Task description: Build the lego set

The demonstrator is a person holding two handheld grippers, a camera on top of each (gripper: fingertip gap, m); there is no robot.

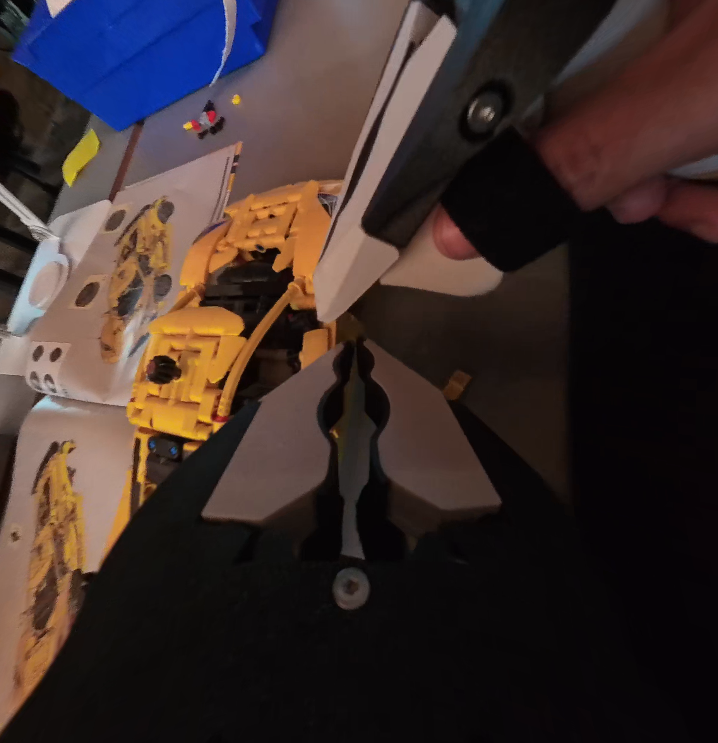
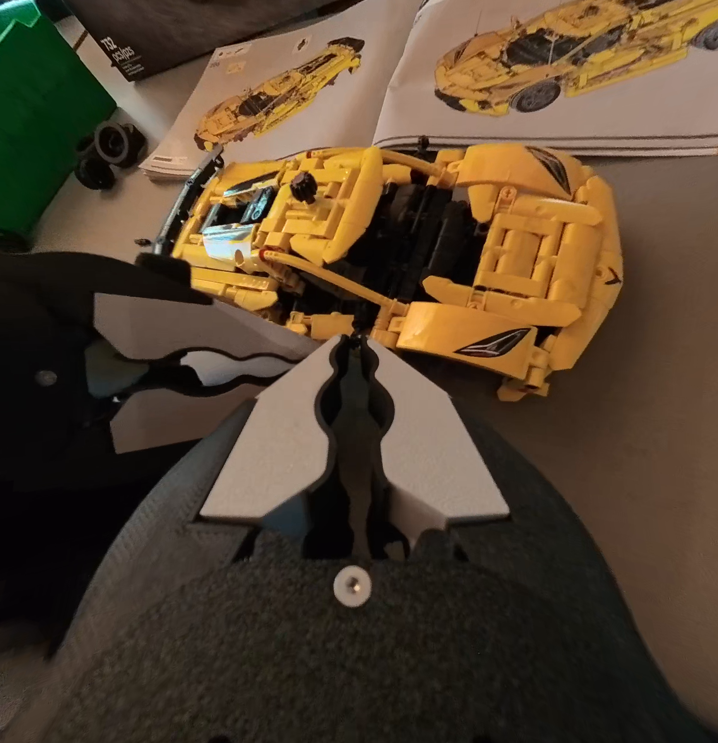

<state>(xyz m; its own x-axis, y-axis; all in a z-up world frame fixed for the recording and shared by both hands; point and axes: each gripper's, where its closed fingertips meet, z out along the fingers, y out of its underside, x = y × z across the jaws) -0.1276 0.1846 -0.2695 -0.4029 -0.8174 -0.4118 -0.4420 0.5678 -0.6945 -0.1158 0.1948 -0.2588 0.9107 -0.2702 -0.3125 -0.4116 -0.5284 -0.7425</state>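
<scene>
Two grippers meet at the near side of the yellow car (image 2: 389, 257), which lies on the grey table (image 2: 650, 442) just in front of the open instruction booklet (image 2: 309, 80). My right gripper (image 2: 354, 341) has its jaws almost pressed together, and the tips touch a small dark part at the car's side edge; I cannot tell if they really pinch it. My left gripper (image 1: 351, 347) also has its jaws nearly together, with something thin and yellow between them, and it sits beside the rear half of the car. I judge that one gripper steadies the car while the other works on a small piece, because both tips come to the same spot.

The car looks nearly complete: body panels, hood and a black rear wing are on. However, it has no wheels yet. Several black tires (image 2: 108, 152) wait beyond the car's rear, beside the green box (image 2: 35, 120). A few loose small pieces (image 1: 206, 120) lie farther behind the car, near a blue bag (image 1: 140, 52).
</scene>
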